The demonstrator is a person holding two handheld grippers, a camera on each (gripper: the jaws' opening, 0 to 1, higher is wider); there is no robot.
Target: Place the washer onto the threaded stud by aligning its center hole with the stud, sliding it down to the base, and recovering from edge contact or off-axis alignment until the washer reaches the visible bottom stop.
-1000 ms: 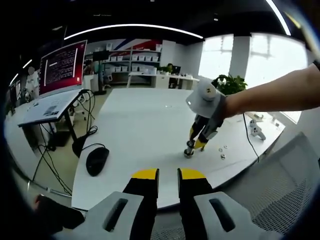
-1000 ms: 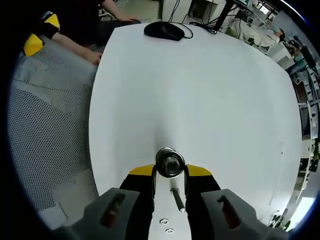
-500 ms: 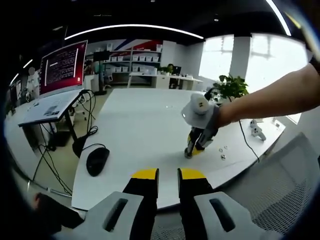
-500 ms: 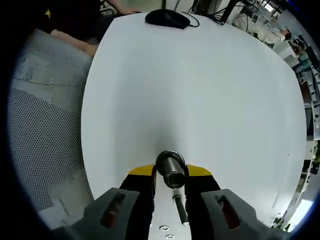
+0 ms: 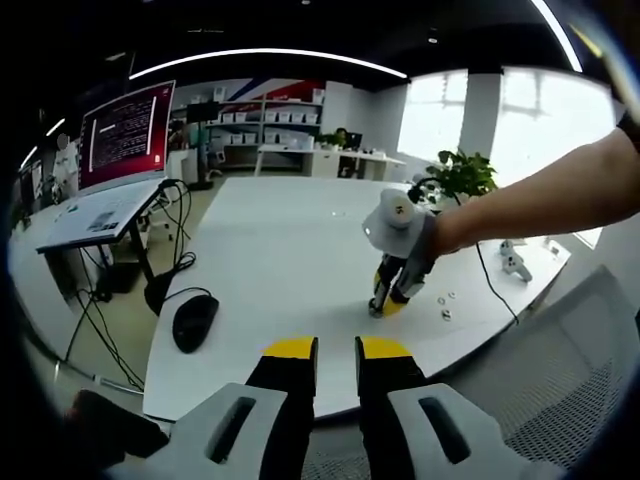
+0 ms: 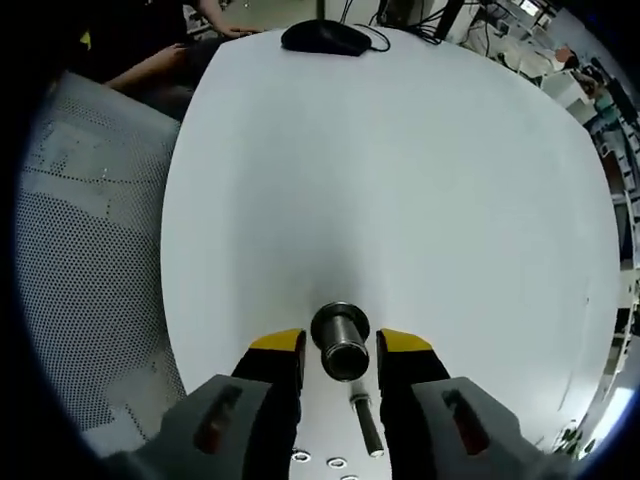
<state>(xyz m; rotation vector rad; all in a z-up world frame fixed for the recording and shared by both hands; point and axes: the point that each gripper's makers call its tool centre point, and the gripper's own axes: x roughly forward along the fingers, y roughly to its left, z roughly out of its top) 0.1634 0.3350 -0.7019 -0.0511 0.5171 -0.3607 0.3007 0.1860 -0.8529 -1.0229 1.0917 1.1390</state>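
In the right gripper view a short metal cylinder with a hollow end [image 6: 343,355] stands on the white table [image 6: 400,180] between my right gripper's [image 6: 341,338] yellow-tipped jaws. Thin gaps show on both sides of it, so the gripper is open. A dark threaded rod [image 6: 366,432] lies just below the cylinder. Two small washers [image 6: 296,457] rest on the table near the view's bottom. In the left gripper view the right gripper [image 5: 380,305] points down at the table, with the washers [image 5: 443,305] beside it. My left gripper [image 5: 337,345] hovers off the near edge, narrowly open and holding nothing.
A black mouse [image 5: 195,320] [image 6: 325,38] sits at the table's left end. A laptop [image 5: 95,215] and a red-lit monitor [image 5: 125,135] stand on a side stand beyond it. A mesh chair seat [image 6: 80,270] borders the table. A person's arm [image 5: 540,195] carries the right gripper.
My right gripper's jaws have spread slightly and let go of the metal cylinder, which stays standing between them. The left gripper has not moved.
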